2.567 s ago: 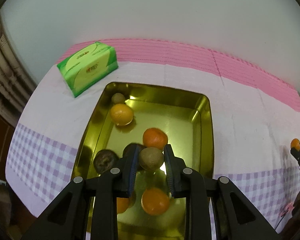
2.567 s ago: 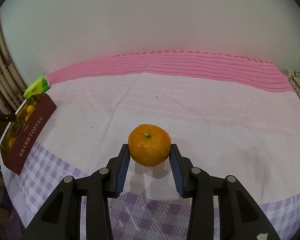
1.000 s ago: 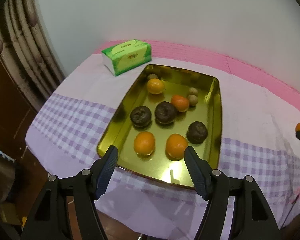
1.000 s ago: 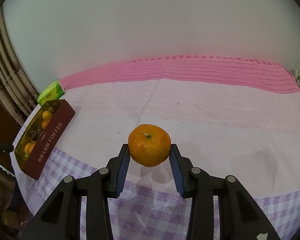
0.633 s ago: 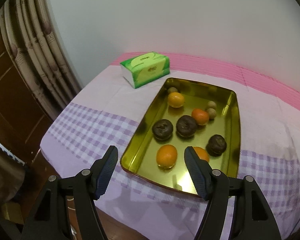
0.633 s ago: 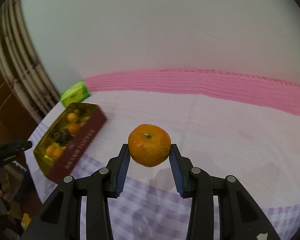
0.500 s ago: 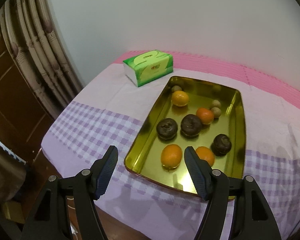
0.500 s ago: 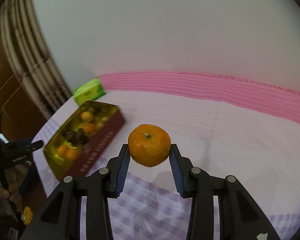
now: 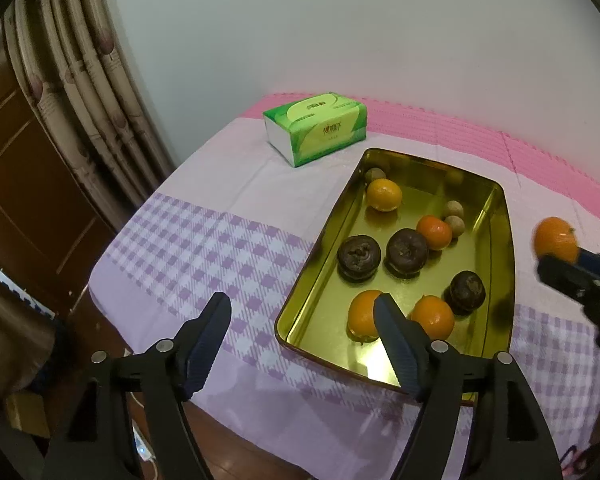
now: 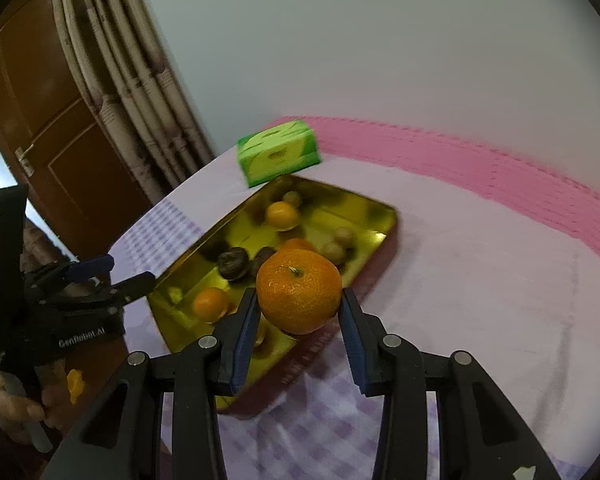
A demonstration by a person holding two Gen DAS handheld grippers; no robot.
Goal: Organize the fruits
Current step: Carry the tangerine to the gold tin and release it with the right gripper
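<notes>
A gold metal tray (image 9: 496, 216) (image 10: 384, 216) on the checked cloth holds several oranges, dark round fruits and small brown ones. My right gripper (image 10: 298, 312) is shut on an orange mandarin (image 10: 299, 291) and holds it in the air over the tray's near right side; it also shows at the right edge of the left wrist view (image 9: 556, 240). My left gripper (image 9: 302, 320) is open and empty, back from the tray's front left corner, and it shows in the right wrist view (image 10: 100, 272).
A green tissue box (image 9: 316, 126) (image 10: 278, 150) stands behind the tray. A curtain (image 9: 84, 80) and a brown door (image 10: 40, 92) are to the left. The table edge (image 9: 112, 312) runs close under my left gripper.
My right gripper has carried the mandarin left toward the tray and now hangs over it. My left gripper let go of a small brown fruit, opened and pulled back from the tray.
</notes>
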